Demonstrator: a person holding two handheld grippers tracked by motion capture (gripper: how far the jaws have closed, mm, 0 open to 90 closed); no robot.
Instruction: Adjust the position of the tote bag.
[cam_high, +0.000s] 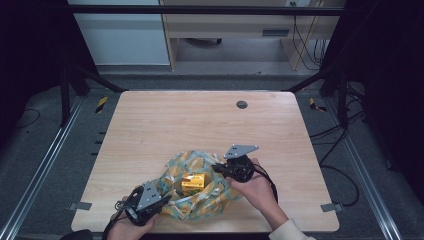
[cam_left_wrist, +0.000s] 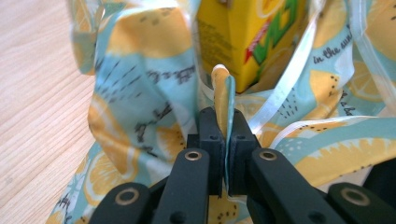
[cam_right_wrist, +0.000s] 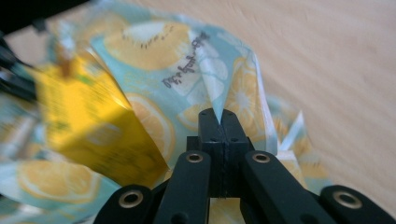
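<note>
A light wooden table (cam_high: 150, 125) with rounded corners. A lemon-print bag (cam_high: 197, 187) lies crumpled on it near the front edge. Far behind the bag, near the back edge, sits a round grey cable grommet (cam_high: 241, 104).

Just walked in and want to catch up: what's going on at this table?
A person holds a gripper in each hand, working on a lemon-print bag that lies on the wooden table. The left gripper is shut on a fold of the bag's edge, and the right gripper pinches another edge. Between them a yellow drink carton sits inside the bag.
</note>
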